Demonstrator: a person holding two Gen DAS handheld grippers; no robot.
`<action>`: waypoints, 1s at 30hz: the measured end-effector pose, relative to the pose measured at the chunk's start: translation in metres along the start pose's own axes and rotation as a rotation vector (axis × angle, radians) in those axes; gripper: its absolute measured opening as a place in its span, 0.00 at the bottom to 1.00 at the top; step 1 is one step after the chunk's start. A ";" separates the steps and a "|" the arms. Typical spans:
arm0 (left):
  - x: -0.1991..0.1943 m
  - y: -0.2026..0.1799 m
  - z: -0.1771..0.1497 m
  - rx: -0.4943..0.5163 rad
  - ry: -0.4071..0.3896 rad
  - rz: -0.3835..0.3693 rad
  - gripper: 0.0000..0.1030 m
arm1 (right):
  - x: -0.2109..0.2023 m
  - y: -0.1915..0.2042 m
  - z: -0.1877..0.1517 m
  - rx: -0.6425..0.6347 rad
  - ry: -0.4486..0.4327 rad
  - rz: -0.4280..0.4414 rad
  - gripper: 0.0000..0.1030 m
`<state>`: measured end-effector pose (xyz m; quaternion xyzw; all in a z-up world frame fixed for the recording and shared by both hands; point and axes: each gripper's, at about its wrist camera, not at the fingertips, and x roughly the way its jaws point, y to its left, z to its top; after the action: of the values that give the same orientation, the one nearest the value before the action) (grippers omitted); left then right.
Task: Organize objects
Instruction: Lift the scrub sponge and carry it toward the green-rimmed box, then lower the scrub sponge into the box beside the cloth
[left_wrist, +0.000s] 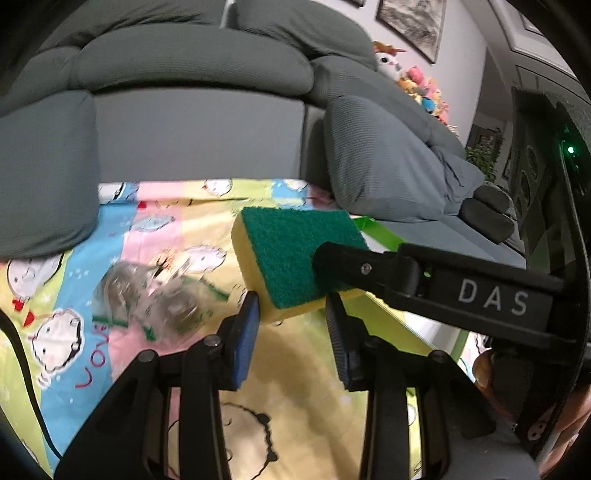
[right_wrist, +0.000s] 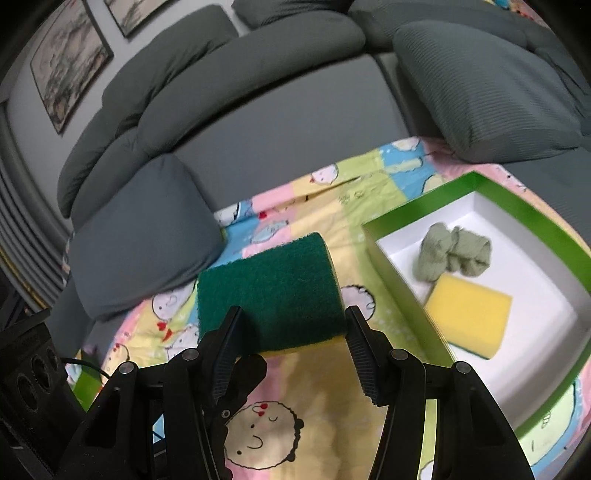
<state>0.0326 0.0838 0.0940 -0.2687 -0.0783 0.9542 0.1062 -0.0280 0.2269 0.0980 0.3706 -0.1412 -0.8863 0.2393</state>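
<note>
A sponge (left_wrist: 291, 254), yellow with a dark green scouring face, hangs above the cartoon sheet with both grippers on it. My right gripper (right_wrist: 291, 325) is shut across the width of the sponge (right_wrist: 269, 291), green face up. In the left wrist view one of its black fingers (left_wrist: 354, 266) reaches in from the right over the green face. My left gripper (left_wrist: 291, 301) has its fingertips on the sponge's near yellow corner, and the corner fills the narrow gap. One left finger (right_wrist: 243, 376) shows under the sponge in the right wrist view.
A green box (right_wrist: 406, 206) with a white inside lies to the right; it holds a second sponge (right_wrist: 469, 317), yellow side up, and a rolled green cloth (right_wrist: 454, 254). Crumpled clear plastic (left_wrist: 147, 291) lies on the sheet (left_wrist: 122, 229). Grey sofa cushions (left_wrist: 384, 158) ring the sheet.
</note>
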 end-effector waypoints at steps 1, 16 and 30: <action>0.002 -0.004 0.002 0.010 -0.001 -0.008 0.33 | -0.004 -0.004 0.002 0.013 -0.007 -0.004 0.57; 0.043 -0.060 0.012 0.113 0.049 -0.133 0.33 | -0.039 -0.070 0.005 0.155 -0.051 -0.102 0.57; 0.081 -0.099 0.011 0.160 0.152 -0.245 0.33 | -0.052 -0.120 0.006 0.271 -0.056 -0.205 0.57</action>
<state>-0.0246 0.1981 0.0841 -0.3193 -0.0258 0.9141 0.2485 -0.0390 0.3566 0.0811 0.3870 -0.2274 -0.8889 0.0917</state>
